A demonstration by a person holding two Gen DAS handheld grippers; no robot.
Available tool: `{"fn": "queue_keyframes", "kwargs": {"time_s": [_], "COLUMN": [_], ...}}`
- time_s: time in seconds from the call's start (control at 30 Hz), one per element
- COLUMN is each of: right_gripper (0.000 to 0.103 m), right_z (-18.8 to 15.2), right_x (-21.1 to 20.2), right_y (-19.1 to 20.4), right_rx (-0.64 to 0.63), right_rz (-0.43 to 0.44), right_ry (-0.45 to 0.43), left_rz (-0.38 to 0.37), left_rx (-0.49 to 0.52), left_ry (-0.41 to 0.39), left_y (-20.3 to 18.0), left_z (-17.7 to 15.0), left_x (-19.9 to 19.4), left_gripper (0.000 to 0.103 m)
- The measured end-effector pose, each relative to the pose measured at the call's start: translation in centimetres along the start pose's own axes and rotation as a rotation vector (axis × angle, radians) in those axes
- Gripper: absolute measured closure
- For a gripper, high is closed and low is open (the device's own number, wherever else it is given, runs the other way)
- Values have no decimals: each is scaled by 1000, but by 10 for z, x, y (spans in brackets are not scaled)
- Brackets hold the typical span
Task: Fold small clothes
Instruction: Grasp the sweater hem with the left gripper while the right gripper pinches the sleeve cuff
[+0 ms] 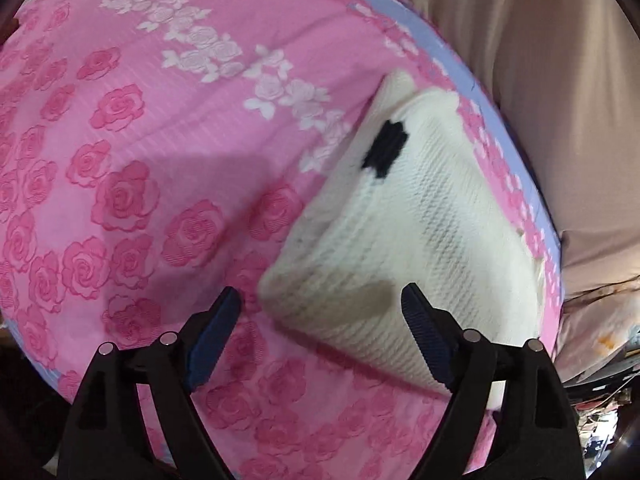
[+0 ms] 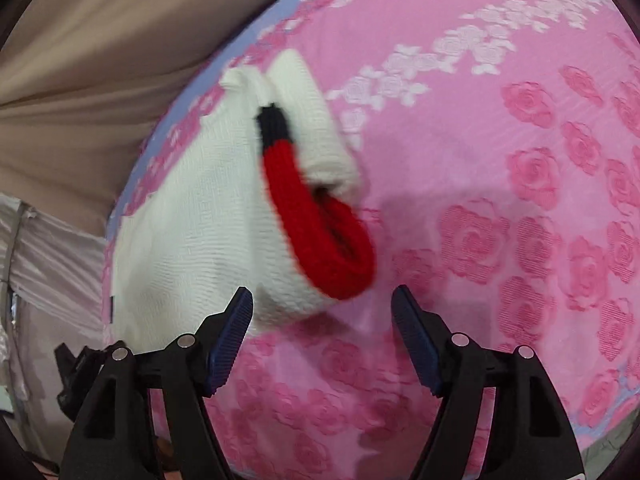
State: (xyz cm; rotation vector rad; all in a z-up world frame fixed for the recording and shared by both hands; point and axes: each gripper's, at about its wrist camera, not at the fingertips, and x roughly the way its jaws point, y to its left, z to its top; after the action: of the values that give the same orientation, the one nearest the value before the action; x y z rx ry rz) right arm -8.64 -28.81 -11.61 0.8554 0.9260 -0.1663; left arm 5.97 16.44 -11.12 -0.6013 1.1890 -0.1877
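A small white knitted garment (image 1: 420,208) with a black patch (image 1: 384,152) lies folded on a pink rose-patterned bedspread (image 1: 140,160), close to its blue-edged border. My left gripper (image 1: 320,292) hovers open over the garment's near corner, with nothing pressed between its blue pads. In the right wrist view the same garment (image 2: 192,220) shows a red knitted trim loop (image 2: 320,240) with a black end (image 2: 274,124). My right gripper (image 2: 322,292) stands open just in front of that loop, its pads apart from the cloth.
Beige fabric (image 1: 540,60) hangs or lies beyond the bed's edge, seen also as beige fabric (image 2: 100,60) in the right wrist view. Pale grey cloth (image 2: 52,264) and a dark object (image 2: 76,368) sit beside the bed. The bedspread (image 2: 500,200) stretches wide to the right.
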Motion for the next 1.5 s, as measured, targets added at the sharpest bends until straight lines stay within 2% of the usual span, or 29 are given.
{"fn": "queue_keyframes", "kwargs": {"time_s": [0.07,0.1,0.13,0.27,0.33,0.5,0.57,0.6,0.67,0.7,0.73,0.77,0.8,0.83,0.87,0.93,0.97,1.0,1.07,1.1,1.13,1.17,1.2,1.27,1.3,1.37,1.43,1.5], "right_gripper": [54,86,92,95,96,96,95,93,86,75,73,70,60,42,36,36,36,36,36,39,51,62,93,95,95,96,96,96], "right_z": [6,12,17,25,21,-28,-52,-63,-67,-62,-55,-45,-35,-28,-15,5,17,27,42,45,47,49,50,51,55,69,82,90], "right_x": [8,12,12,-25,-43,-73,-66,-56,-56,-59,-65,-74,-82,-87,-87,-72,-52,-32,5,19,30,36,34,10,-4,-23,-22,7], "right_y": [7,11,13,17,13,-29,-48,-54,-53,-47,-41,-28,-16,-6,8,26,38,44,48,46,45,47,51,61,64,68,57,39], "right_rx": [8,2,5,-7,-19,1,10,-4,-7,-4,-10,-42,-84,-113,-146,-187,-213,-232,-228,-211,-191,-179,-177,-160,-165,-174,-158,-149], "right_rz": [18,23,26,25,11,-101,-146,-163,-162,-184,-204,-220,-220,-214,-194,-147,-137,-146,-162,-163,-171,-165,-143,-60,-40,-38,-56,-134], "right_ry": [2,0,0,-81,-80,11,64,99,82,76,55,4,-50,-92,-135,-140,-124,-104,-56,-26,-11,-14,-30,-91,-128,-191,-191,-115], "left_rz": [5,9,3,27,32,105,120,122,149,148,139,135,118,97,72,39,48,43,69,84,104,115,108,85,98,118,140,193], "left_rx": [0,5,4,24,27,39,49,64,117,165,199,235,276,301,322,339,336,331,323,328,351,360,339,314,305,284,273,298], "left_ry": [39,54,66,32,73,214,223,201,144,66,10,-54,-125,-143,-137,-109,-92,-50,1,24,37,44,31,-18,-47,-54,-27,3], "left_y": [-7,-10,-12,-4,9,48,54,50,34,19,9,-3,-19,-29,-40,-56,-61,-67,-72,-77,-81,-81,-82,-80,-80,-74,-67,-66], "left_z": [6,11,15,10,-4,-56,-70,-71,-64,-55,-49,-40,-28,-19,-9,6,12,17,19,19,19,19,23,31,38,47,54,53], "left_x": [6,7,4,-31,-45,-48,-40,-42,-53,-66,-75,-83,-89,-86,-78,-51,-35,-13,11,20,28,30,26,14,8,7,22,46], "left_gripper": [54,81,84,88,88,88,84,80,72,64,49,42,34,29,27,26,26,26,38,54,88,95,96,96,97,97,96,96]}}
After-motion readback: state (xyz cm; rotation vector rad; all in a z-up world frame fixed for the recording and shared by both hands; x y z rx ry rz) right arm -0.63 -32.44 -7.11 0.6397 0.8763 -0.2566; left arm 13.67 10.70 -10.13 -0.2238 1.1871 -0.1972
